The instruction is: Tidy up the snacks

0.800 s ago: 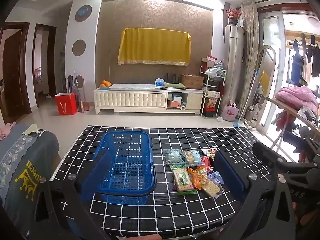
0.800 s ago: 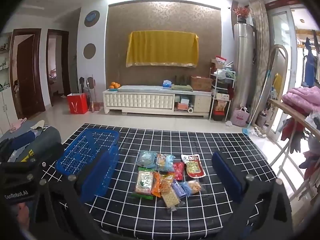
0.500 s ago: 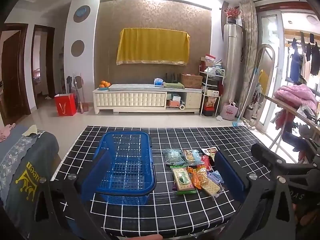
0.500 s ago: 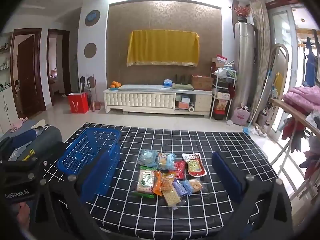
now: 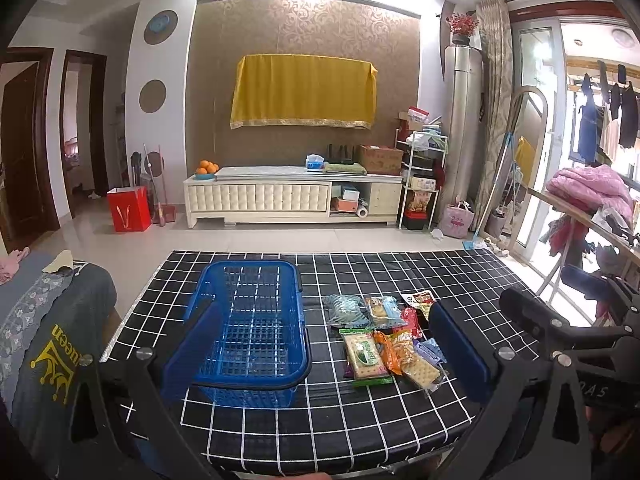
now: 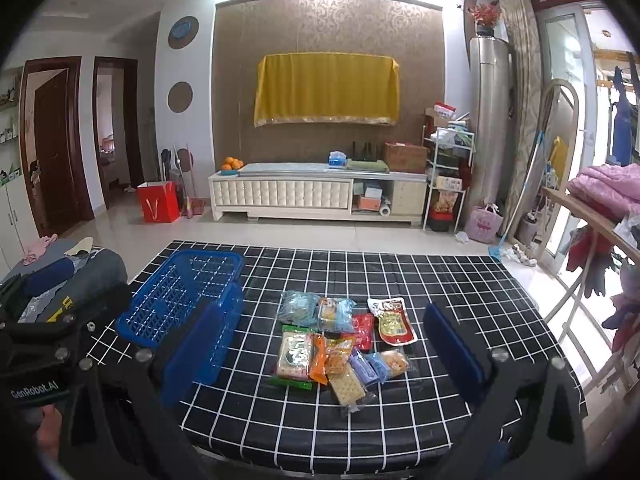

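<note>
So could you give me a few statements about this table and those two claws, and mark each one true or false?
1. The blue basket has no snacks in it. True.
2. The snack packets are stacked inside the basket. False: they lie in a cluster on the black checked tablecloth, beside the basket.
3. Both claws are wide open and hold nothing. True: the left claw and the right claw each show spread blue fingers with nothing between them.
4. The right claw is gripping the red-and-white packet. False: that packet lies on the cloth, apart from the claw.
5. The basket stands to the right of the snacks. False: it stands to their left.
</note>
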`<state>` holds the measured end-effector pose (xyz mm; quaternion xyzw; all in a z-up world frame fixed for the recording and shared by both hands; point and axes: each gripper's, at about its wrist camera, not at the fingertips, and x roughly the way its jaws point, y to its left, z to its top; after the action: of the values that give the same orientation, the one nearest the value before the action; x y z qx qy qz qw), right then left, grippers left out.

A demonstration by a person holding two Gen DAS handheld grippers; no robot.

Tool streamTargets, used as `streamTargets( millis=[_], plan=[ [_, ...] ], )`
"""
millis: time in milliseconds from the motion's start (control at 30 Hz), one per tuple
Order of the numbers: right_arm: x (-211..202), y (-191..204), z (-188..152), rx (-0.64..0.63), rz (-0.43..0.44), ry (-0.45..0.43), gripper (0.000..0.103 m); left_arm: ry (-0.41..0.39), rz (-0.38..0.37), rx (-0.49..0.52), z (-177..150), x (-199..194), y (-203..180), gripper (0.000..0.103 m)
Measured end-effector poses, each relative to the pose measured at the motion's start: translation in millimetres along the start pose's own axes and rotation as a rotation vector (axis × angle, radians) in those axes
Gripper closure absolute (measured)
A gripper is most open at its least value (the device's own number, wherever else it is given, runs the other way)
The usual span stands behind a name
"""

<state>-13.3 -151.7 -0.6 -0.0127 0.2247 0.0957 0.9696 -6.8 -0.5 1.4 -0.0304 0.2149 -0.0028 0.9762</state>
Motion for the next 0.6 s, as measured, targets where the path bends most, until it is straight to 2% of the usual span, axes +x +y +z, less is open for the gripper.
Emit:
streamTargets(
  millis=[600],
  plan=[
    [-0.7, 1.0, -0.7, 0.007, 0.017, 0.016, 0.000, 0.005, 0.007, -0.005, -0.3, -2.3, 2.0, 0.001]
  ],
)
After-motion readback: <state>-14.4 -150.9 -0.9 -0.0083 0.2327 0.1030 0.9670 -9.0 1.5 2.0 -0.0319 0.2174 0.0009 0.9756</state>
